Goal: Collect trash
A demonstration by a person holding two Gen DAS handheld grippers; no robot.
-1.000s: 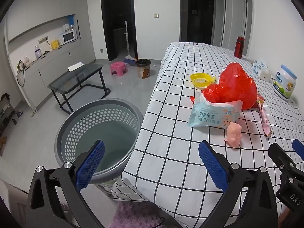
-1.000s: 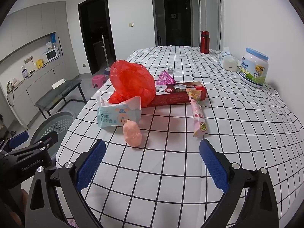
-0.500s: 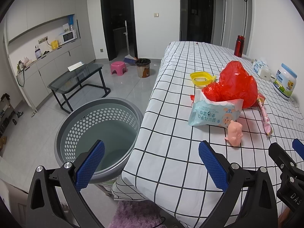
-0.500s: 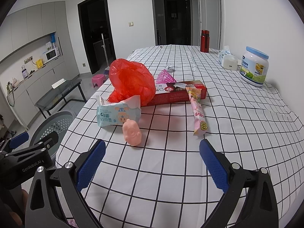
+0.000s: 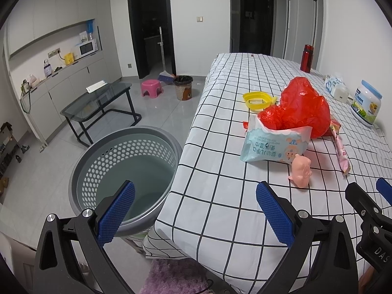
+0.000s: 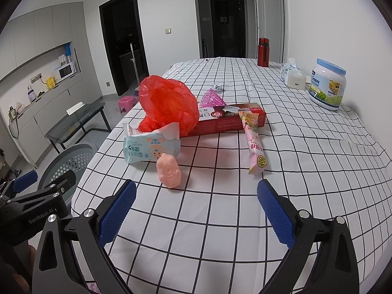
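Note:
On the checked tablecloth lie a red plastic bag (image 6: pixel 169 103), a light-blue wipes packet (image 6: pixel 150 148), a small pink figure (image 6: pixel 169 171), a pink snack wrapper (image 6: pixel 254 144) and a red box (image 6: pixel 227 120). The bag (image 5: pixel 299 107), packet (image 5: pixel 274 144) and figure (image 5: pixel 300 170) also show in the left wrist view. A grey perforated basket (image 5: pixel 127 171) stands on the floor beside the table. My left gripper (image 5: pixel 194 213) is open and empty over the table's near corner. My right gripper (image 6: pixel 196 208) is open and empty, short of the pink figure.
A yellow ring (image 5: pixel 257 98), a milk-powder jar (image 6: pixel 327 87), a tissue pack (image 6: pixel 294 76) and a red bottle (image 6: pixel 263 51) stand further along the table. A glass side table (image 5: pixel 98 100), a pink stool (image 5: pixel 151 87) and a small bin (image 5: pixel 183 87) are on the floor.
Both grippers have edged slightly forward toward the items; nothing has been taken hold of or moved.

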